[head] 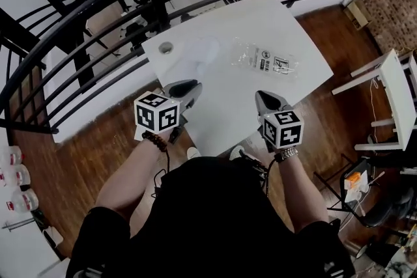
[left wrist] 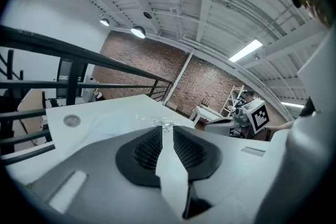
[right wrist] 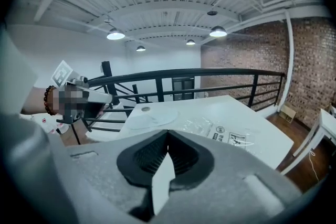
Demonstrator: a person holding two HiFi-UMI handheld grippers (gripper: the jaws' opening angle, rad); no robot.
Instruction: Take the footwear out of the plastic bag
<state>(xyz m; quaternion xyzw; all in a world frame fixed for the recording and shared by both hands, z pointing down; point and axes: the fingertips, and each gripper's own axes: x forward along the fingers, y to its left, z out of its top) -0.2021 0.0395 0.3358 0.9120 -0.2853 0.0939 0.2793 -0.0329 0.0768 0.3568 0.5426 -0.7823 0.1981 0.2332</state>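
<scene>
A clear plastic bag with a printed label lies flat on the white table, right of centre. It also shows in the right gripper view as a clear bag. A pale, flat slipper-like thing lies to its left, outside the bag. Both grippers hover over the table's near edge, well short of the bag. My left gripper has its jaws a narrow gap apart with nothing between them; my right gripper has its jaws together and empty. Each gripper view confirms this: left gripper, right gripper.
A small tape roll sits at the table's far left corner. A black metal railing curves round the table's far and left sides. A white side table stands on the wooden floor to the right.
</scene>
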